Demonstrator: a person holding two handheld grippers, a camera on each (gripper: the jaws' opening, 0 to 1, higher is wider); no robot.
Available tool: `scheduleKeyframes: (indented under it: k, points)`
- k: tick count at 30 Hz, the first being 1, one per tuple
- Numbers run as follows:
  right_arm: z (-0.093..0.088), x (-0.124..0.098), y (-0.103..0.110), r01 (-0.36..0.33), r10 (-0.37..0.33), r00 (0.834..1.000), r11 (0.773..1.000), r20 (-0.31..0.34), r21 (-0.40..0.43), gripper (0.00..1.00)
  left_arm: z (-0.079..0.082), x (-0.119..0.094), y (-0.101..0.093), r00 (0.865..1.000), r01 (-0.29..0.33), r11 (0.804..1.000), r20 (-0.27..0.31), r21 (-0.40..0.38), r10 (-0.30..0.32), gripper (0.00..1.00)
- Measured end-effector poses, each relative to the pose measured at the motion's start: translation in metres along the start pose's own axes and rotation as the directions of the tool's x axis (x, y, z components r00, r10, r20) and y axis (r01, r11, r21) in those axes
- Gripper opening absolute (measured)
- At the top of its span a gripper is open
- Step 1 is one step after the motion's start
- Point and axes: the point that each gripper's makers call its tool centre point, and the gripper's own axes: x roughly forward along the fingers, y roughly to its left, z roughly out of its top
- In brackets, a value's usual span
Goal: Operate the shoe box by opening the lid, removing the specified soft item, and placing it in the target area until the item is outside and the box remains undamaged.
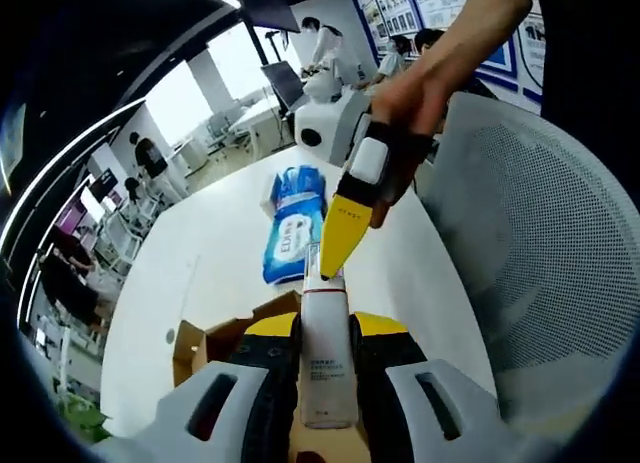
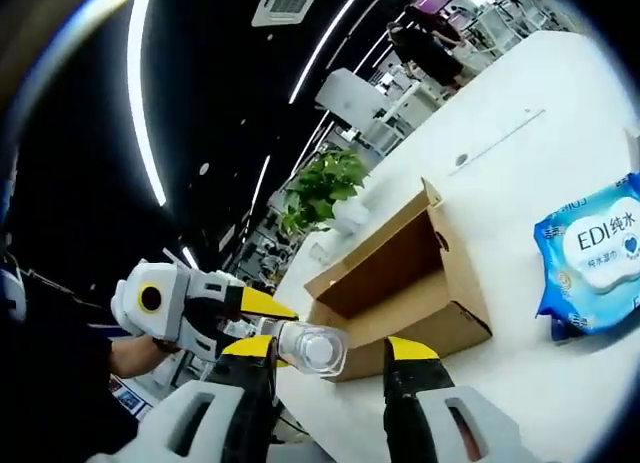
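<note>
Left gripper view has the white bottle [image 1: 327, 358] clamped between the left gripper [image 1: 327, 328], its long axis running toward twelve o'clock, above the open shoe box [image 2: 400, 283]. The right gripper [image 1: 345, 233], jaws apart, sits at its cap; the wipes pack [image 1: 295, 223] lies beyond.

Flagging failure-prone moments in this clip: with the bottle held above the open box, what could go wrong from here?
1. The left gripper clamps the slim white bottle while the right gripper's yellow tip meets its top; a sideways push might twist it loose.
2. A dropped bottle could hit the open cardboard box and dent a flap.
3. The box sits near the table edge, so a nudge might slide it off.
</note>
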Motion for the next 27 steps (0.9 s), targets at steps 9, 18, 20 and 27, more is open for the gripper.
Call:
scheduleKeyframes:
  k: [9,18,20,27]
  points:
    - [-0.007,-0.002,0.012,-0.072,0.072,0.997,0.997,-0.012,0.025,0.25,0.005,0.003,-0.005,1.0,0.025,0.999,0.002,0.031,-0.025,0.19]
    - [-0.008,-0.004,0.018,-0.096,0.097,0.995,0.995,-0.022,0.02,0.17,-0.001,0.005,-0.008,0.999,0.036,0.996,-0.022,0.079,-0.035,0.19]
    - [-0.007,-0.003,0.018,-0.09,0.09,0.996,0.996,-0.022,0.012,0.18,-0.001,0.007,-0.007,0.999,0.037,0.996,-0.016,0.082,-0.035,0.19]
    - [-0.006,-0.003,0.016,-0.064,0.064,0.998,0.998,-0.019,0.014,0.17,0.0,0.012,-0.006,0.999,0.034,0.993,-0.03,0.109,-0.031,0.19]
